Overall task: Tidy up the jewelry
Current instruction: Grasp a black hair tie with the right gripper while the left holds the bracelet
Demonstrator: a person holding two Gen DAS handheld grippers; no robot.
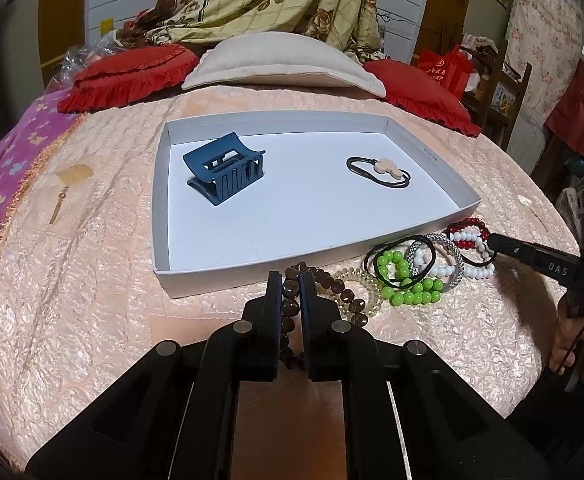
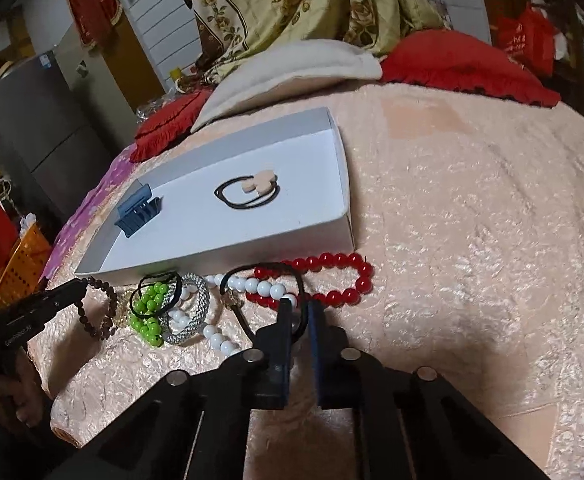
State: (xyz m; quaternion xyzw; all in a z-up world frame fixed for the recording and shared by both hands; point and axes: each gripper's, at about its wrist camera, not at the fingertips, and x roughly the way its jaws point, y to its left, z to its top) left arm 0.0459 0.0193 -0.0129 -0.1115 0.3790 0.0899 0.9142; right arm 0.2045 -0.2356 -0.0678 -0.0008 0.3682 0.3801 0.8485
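Two pieces already lay in the white tray [image 1: 164,200]: the blue claw clip [image 1: 228,174] and a black hair tie with a tan charm [image 1: 379,172]. The rest sat heaped just outside its near wall. My left gripper [image 1: 291,280] was pinched on the brown bead bracelet [image 1: 347,300], its strand running lengthwise between the fingers. My right gripper [image 2: 299,308] looked nearly closed around a black elastic loop [image 2: 252,276] beside the red bead bracelet [image 2: 331,276].
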